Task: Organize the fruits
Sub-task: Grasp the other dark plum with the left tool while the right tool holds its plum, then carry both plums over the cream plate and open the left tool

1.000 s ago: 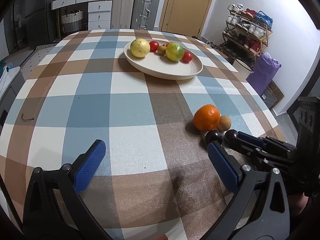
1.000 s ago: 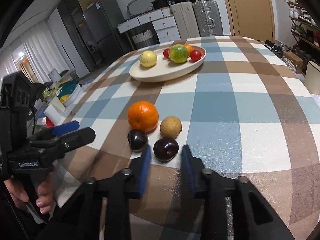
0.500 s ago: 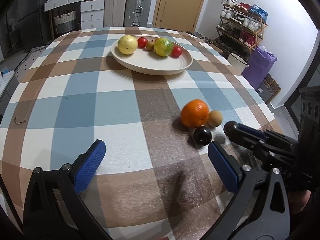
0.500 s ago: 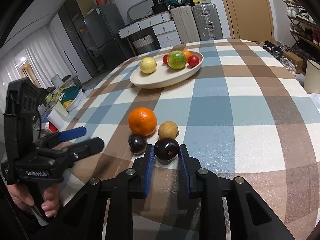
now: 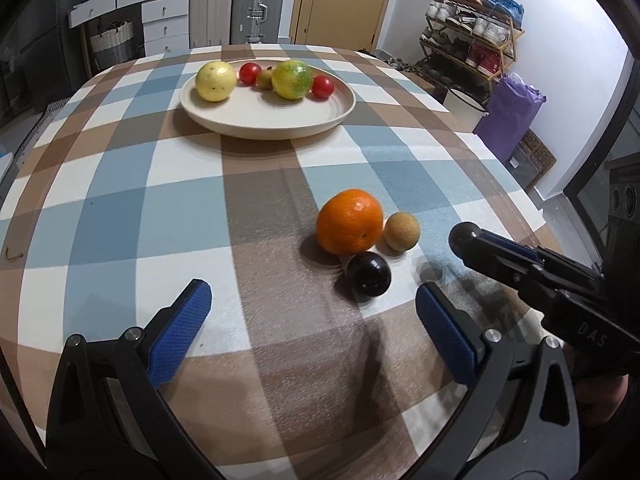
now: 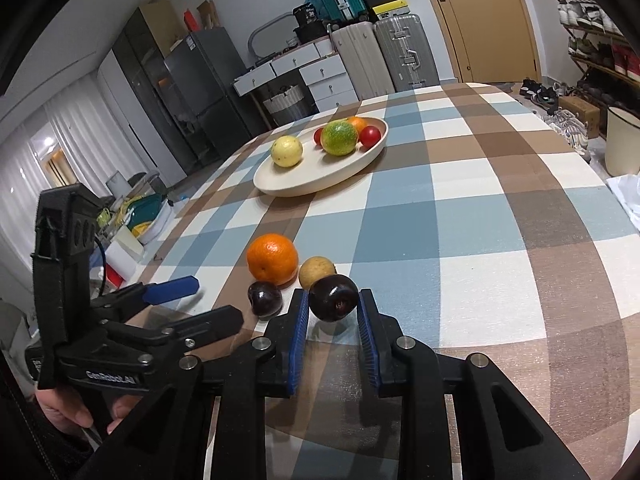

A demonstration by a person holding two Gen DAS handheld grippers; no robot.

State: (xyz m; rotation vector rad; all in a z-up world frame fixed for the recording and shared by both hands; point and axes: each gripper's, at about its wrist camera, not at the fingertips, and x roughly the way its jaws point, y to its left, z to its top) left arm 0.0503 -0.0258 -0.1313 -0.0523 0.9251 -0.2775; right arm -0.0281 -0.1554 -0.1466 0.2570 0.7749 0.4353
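Observation:
My right gripper [image 6: 333,300] is shut on a dark plum [image 6: 333,298] and holds it just above the checked tablecloth; it also shows in the left wrist view [image 5: 464,236]. An orange [image 6: 272,258], a small tan fruit [image 6: 316,270] and a second dark plum [image 6: 265,299] lie together on the cloth. In the left wrist view the orange [image 5: 349,221], tan fruit [image 5: 401,231] and plum [image 5: 368,274] lie ahead of my open, empty left gripper [image 5: 308,320]. A cream plate [image 6: 320,180] farther back holds a yellow fruit [image 6: 287,151], a green one [image 6: 339,137] and red tomatoes [image 6: 370,135].
The round table's edge curves close on the right [image 5: 532,216]. Beyond it stand a shoe rack [image 5: 472,40], a purple bag [image 5: 510,118] and a white bucket [image 6: 622,146]. Suitcases [image 6: 404,56] and drawers stand behind the table.
My right gripper closed on the dark plum and lifted it off the cloth, away from the other fruit. My left gripper drew nearer to the fruit cluster and stays open.

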